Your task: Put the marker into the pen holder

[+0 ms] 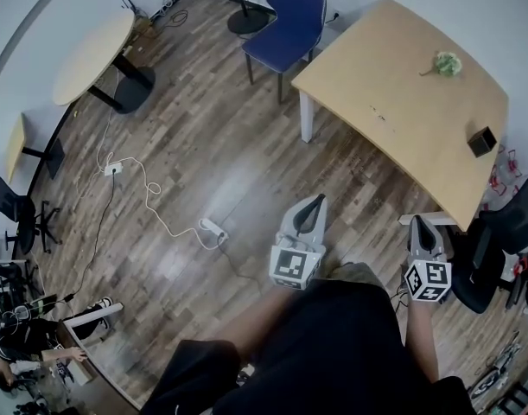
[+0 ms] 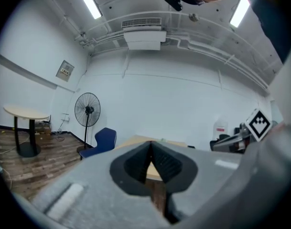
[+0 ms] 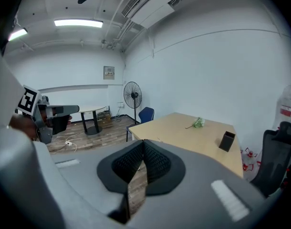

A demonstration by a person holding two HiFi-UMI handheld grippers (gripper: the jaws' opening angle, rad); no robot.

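Note:
A black square pen holder (image 1: 481, 141) stands near the right edge of the light wooden table (image 1: 393, 85); the right gripper view shows the pen holder (image 3: 226, 140) too. No marker is clear to me; only small marks lie on the tabletop. My left gripper (image 1: 315, 201) is shut and empty, held over the floor in front of the table. My right gripper (image 1: 420, 225) is shut and empty, at the table's near edge. In the gripper views the left gripper (image 2: 150, 146) and the right gripper (image 3: 143, 144) have tips that meet.
A green and white flower sprig (image 1: 447, 63) lies on the table's far side. A blue chair (image 1: 287, 22) stands left of the table, a black office chair (image 1: 505, 232) at its right. A round table (image 1: 95, 54), a fan base (image 1: 246, 15) and a floor cable with power strip (image 1: 212, 228) lie around.

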